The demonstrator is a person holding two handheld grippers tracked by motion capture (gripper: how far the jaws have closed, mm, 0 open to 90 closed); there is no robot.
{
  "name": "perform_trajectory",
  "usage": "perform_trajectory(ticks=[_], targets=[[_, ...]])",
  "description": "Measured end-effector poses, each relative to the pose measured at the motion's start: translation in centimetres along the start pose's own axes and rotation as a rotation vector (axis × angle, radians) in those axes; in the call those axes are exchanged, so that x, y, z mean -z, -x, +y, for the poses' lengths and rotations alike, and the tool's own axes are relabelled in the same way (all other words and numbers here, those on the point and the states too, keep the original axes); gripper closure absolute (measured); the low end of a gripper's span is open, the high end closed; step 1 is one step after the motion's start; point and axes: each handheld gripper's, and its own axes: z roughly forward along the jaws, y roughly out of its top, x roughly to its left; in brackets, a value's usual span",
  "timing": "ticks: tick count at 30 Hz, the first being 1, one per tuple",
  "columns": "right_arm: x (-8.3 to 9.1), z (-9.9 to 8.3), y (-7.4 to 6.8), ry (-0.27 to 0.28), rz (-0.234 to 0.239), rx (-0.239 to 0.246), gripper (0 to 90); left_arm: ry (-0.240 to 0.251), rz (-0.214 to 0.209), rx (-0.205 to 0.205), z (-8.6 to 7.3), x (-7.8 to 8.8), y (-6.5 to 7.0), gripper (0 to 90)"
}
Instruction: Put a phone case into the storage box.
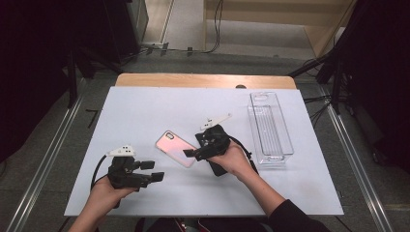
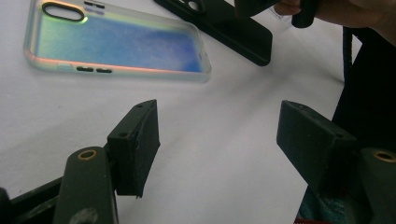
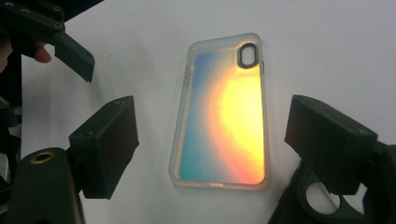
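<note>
Right gripper [image 1: 189, 153]: jaws apart, bracketing but clear of the iridescent translucent phone case [image 3: 224, 112], flat mid-table. Left gripper [image 1: 153, 170]: jaws wide, empty, near the front-left edge. Black phone case [image 2: 224, 25] beside it; clear plastic bin [image 1: 269, 128] toward the right edge.

In the high view the right hand [image 1: 234, 158] and right gripper [image 1: 193, 153] are covering most of the black phone case [image 1: 218, 169], while in the left gripper view the top edge is cutting off the iridescent phone case [image 2: 116, 44].
</note>
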Motion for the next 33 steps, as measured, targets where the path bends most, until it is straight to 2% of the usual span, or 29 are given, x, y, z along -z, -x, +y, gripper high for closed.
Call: perform_trajectory(ticks=[12, 20, 28, 33], targets=[[-2.6, 1.4, 0.0, -0.011, 0.016, 0.015, 15.6, -0.004, -0.004, 0.001, 0.0, 0.0, -0.1, 30.3], [-3.8, 2.3, 0.1, -0.009, 0.016, 0.018, 11.7, -0.001, -0.007, 0.004, 0.0, 0.1, -0.2, 30.3], [-4.4, 2.3, 0.3, -0.012, 0.011, 0.006, 11.8, 0.007, -0.002, 0.011, 0.0, 0.3, -0.3, 30.4], [-4.9, 2.1, 0.4, -0.032, -0.012, 0.002, 11.8, 0.006, -0.002, 0.008, 0.0, 0.3, -0.3, 30.4]])
